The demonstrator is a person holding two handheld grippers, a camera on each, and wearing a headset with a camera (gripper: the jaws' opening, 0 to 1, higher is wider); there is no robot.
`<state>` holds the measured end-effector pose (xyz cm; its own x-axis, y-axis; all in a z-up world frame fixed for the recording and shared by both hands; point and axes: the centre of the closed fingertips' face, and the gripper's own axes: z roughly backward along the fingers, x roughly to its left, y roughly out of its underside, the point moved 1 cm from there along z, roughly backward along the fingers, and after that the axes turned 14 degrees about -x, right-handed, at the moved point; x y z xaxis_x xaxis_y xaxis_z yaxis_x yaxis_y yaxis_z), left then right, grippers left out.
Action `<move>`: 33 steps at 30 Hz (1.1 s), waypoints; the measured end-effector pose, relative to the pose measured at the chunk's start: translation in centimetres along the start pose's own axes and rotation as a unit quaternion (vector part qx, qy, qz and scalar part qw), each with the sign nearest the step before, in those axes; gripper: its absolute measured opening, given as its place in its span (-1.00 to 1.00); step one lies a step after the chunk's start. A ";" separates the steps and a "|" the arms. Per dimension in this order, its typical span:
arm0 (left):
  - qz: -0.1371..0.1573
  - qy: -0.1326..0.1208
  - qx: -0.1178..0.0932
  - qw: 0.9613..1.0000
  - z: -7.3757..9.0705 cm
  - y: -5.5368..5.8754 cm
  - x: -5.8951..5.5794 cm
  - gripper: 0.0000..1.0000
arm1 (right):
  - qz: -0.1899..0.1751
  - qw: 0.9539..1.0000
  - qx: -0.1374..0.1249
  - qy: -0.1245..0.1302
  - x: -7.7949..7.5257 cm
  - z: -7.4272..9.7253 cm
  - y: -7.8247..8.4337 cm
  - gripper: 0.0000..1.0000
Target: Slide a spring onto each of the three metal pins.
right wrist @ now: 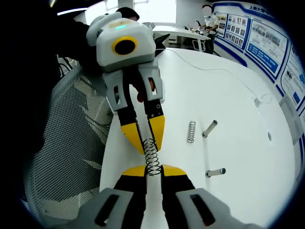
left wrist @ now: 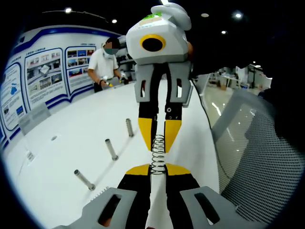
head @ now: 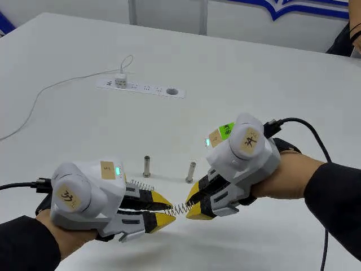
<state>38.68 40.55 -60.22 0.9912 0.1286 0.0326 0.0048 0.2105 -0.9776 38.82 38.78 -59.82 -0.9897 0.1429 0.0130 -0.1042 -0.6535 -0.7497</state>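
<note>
A thin steel spring (head: 179,209) stretches between my two grippers just above the white table. My left gripper (head: 163,210) grips its left end and my right gripper (head: 193,202) its right end, yellow tips almost meeting. In the left gripper view the spring (left wrist: 157,153) runs from my own jaws up to the right gripper (left wrist: 159,130). Three metal pins (left wrist: 129,127) (left wrist: 111,149) (left wrist: 84,179) stand bare in a row. Two pins (head: 146,165) (head: 190,172) stand just beyond the grippers. A second spring (right wrist: 191,131) lies loose beside a pin (right wrist: 209,128).
A white power strip (head: 141,88) with a plugged charger and trailing cable lies further back on the table (head: 254,73). A mesh chair (left wrist: 267,157) sits by the near edge. A person stands at a far table.
</note>
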 end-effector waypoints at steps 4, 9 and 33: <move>0.004 -0.003 -0.001 1.000 0.1 0.0 0.1 -0.80 | -0.001 1.000 -0.013 0.000 0.0 0.2 -1.0 -0.76; 0.002 -0.005 0.002 1.000 0.1 0.1 0.1 -0.80 | -0.001 1.000 -0.021 -0.003 0.4 0.1 -1.8 -0.76; 0.011 -0.010 -0.002 1.000 -0.2 -0.1 0.1 -0.66 | 0.015 0.999 -0.028 -0.002 0.5 -0.2 -4.1 -0.77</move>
<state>38.79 40.36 -60.18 0.9883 0.1520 0.0143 -0.0171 0.2030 -0.9790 38.80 41.65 -56.82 -0.9928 0.1197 -0.0076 -0.0681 -0.6147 -0.7858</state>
